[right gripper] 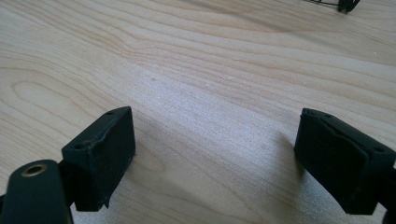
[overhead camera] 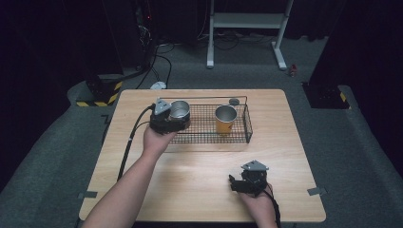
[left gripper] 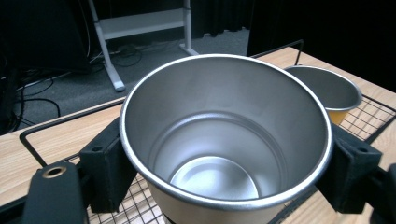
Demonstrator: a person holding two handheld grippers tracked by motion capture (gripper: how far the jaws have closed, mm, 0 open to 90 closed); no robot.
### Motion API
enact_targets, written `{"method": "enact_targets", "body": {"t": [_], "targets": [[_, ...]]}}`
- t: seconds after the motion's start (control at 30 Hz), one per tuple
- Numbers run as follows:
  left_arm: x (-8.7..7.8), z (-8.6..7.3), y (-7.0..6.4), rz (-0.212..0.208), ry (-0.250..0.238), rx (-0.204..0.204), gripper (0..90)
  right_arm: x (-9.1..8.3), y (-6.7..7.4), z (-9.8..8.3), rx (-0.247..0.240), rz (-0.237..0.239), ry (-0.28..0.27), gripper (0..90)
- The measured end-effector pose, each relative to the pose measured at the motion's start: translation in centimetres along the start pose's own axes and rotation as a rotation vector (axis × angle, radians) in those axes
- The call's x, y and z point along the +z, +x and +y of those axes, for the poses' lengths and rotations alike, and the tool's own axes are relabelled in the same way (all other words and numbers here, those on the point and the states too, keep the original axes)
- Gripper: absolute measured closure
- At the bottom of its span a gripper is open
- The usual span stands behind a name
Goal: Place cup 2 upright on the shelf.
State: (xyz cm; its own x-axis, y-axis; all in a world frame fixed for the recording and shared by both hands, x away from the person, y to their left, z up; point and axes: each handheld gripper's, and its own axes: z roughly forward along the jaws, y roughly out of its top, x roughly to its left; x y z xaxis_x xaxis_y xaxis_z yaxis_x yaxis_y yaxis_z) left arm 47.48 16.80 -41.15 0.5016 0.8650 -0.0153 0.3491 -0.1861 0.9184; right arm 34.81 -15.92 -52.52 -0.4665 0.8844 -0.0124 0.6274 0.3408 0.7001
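A bare metal cup (overhead camera: 179, 110) is gripped at its sides by my left gripper (overhead camera: 178, 118), which holds it upright over the left end of a black wire basket (overhead camera: 204, 135). In the left gripper view the cup (left gripper: 224, 140) is empty, and the left gripper (left gripper: 224, 177) has a pad pressed on each side of it. A yellow cup (overhead camera: 225, 118) with a metal inside stands in the basket further right, also seen as the yellow cup (left gripper: 327, 88). My right gripper (overhead camera: 236, 183) rests open low over the bare wood near the table's front right; between the open jaws of the right gripper (right gripper: 215, 158) there is nothing.
The wooden table (overhead camera: 199, 171) has bare wood in front of the basket. A small grey disc (overhead camera: 233, 101) lies behind the basket. On the floor beyond stand a white frame (overhead camera: 247, 21), cables and a yellow-black striped block (overhead camera: 102, 92).
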Motion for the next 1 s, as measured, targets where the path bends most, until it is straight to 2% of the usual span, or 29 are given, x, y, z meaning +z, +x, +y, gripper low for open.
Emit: {"method": "enact_targets", "body": {"t": [0.3, 0.4, 0.63, 0.67, 0.73, 0.77, 1.0], "targets": [[2.1, -0.9, 0.8, 0.022, 0.032, -0.026, 18.8, 0.0, 0.0, 0.0, 0.0, 0.001, 0.0, 12.4], [3.0, -1.0, 0.8, 0.028, 0.063, -0.007, 18.9, 0.0, 0.0, 0.0, -0.003, 0.0, -0.001, 12.4], [3.8, -1.0, 0.8, 0.028, 0.082, -0.013, 18.8, 0.0, 0.0, 0.0, -0.002, 0.001, 0.0, 12.4], [4.1, -1.1, 0.9, 0.022, 0.096, -0.032, 18.8, 0.0, 0.0, 0.0, 0.002, 0.002, 0.001, 12.4], [4.2, -1.1, 1.0, 0.019, 0.105, -0.045, 18.8, 0.0, 0.0, 0.0, 0.001, 0.002, 0.001, 12.4], [4.5, -1.2, 1.1, 0.03, 0.115, -0.047, 18.8, 0.0, 0.0, 0.0, 0.002, 0.002, 0.001, 12.4], [5.0, -1.5, 1.2, 0.04, 0.137, -0.059, 18.8, 0.0, 0.0, 0.0, -0.002, 0.002, -0.001, 12.4]]}}
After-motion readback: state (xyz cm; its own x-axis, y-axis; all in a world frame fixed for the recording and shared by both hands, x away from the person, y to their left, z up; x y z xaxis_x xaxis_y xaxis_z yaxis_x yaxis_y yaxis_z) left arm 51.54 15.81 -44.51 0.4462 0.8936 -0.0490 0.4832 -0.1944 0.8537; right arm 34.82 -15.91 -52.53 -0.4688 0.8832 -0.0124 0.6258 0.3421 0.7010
